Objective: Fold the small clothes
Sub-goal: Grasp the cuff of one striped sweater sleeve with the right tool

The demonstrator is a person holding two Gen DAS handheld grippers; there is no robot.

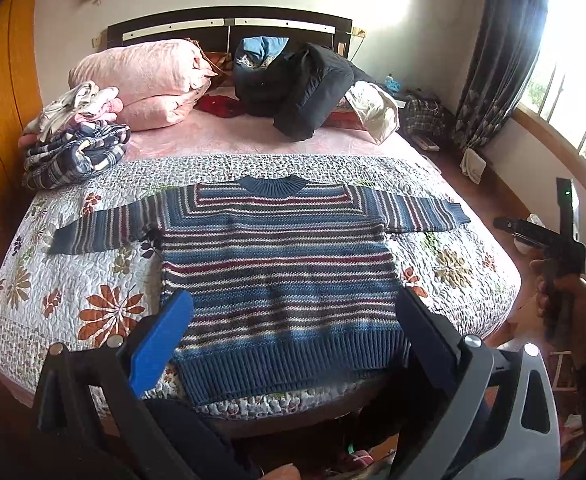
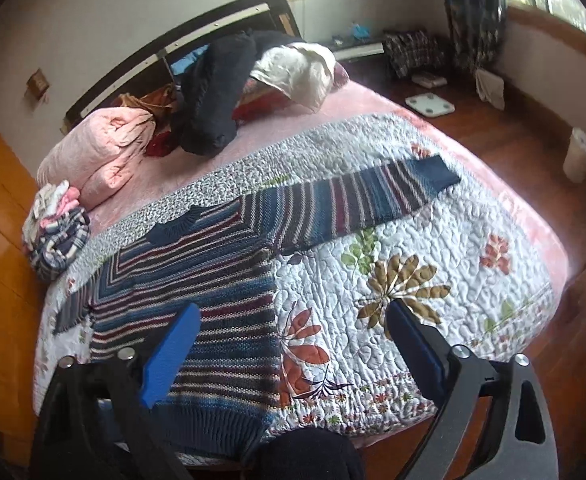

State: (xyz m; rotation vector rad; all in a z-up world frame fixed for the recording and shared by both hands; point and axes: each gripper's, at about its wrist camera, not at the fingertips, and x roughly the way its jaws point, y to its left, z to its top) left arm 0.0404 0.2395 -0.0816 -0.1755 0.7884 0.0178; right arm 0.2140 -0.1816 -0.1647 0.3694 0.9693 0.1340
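Lying flat on the floral quilt (image 1: pixel 93 280), sleeves out, the striped sweater (image 1: pixel 277 264); both tongs (image 1: pixel 293 312) (image 2: pixel 293 328) spread wide, empty.

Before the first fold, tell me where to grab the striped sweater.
Grip the striped sweater at a sleeve cuff, coming in from the bed's outer side. Both sleeves lie flat and stretched outward on the quilt, so each cuff is a free edge, probably easy to pinch.

Black-framed tool (image 1: pixel 293 316), blue pads (image 1: pixel 161 344), silver screws.
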